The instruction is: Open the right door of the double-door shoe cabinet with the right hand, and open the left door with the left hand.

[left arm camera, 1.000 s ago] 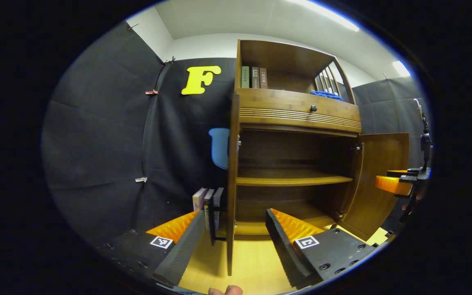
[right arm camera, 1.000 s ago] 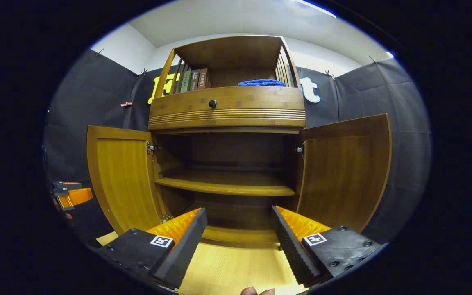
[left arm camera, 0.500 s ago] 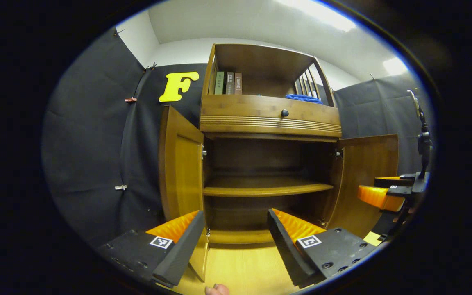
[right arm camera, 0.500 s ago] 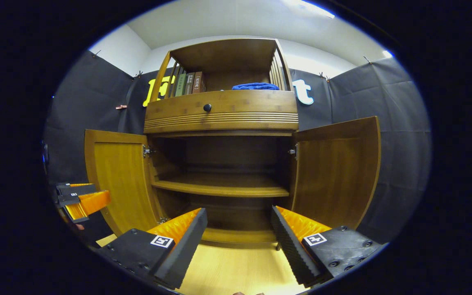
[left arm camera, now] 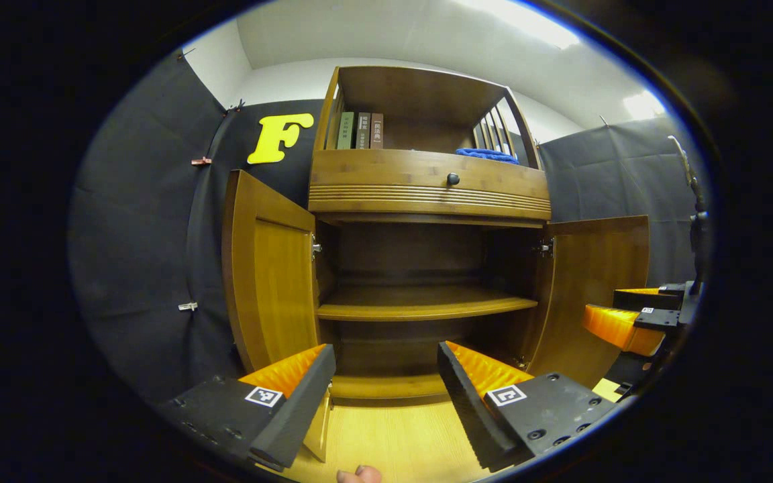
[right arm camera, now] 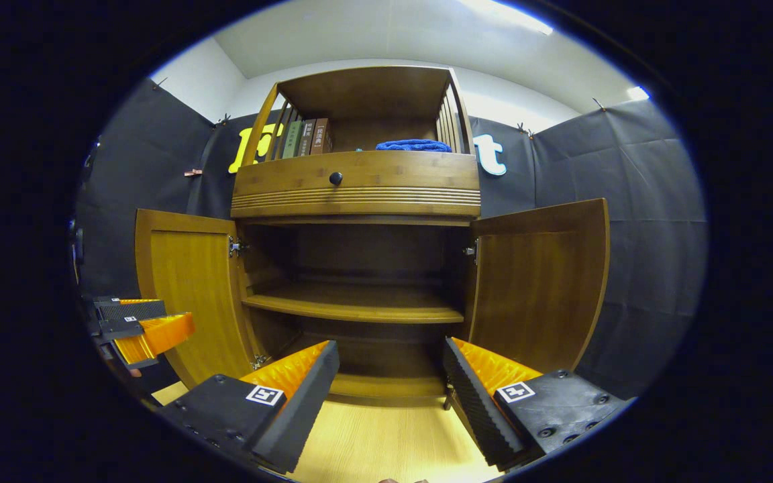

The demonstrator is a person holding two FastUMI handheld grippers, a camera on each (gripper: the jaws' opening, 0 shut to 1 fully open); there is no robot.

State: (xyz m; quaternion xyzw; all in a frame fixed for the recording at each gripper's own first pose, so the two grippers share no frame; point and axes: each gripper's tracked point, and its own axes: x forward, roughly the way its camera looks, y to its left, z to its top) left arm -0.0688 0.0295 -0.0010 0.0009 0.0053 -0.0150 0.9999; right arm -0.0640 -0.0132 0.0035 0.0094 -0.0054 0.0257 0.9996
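a: the left door point(left arm camera: 269, 275) has swung much wider since a second ago, when it stood edge-on to the left gripper point(left arm camera: 386, 402).
b: and the right door point(right arm camera: 537, 282)?
a: already wide. both grippers, right gripper point(right arm camera: 392, 402) included, are spread, holding nothing, off the shoe cabinet point(right arm camera: 356, 194). the task looks done.

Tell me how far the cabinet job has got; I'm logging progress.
Both steps look done: the right door and left door stand swung wide, baring the inner shelf. Nothing is in hand: the right gripper and left gripper are open, off the doors. Nothing appears left.
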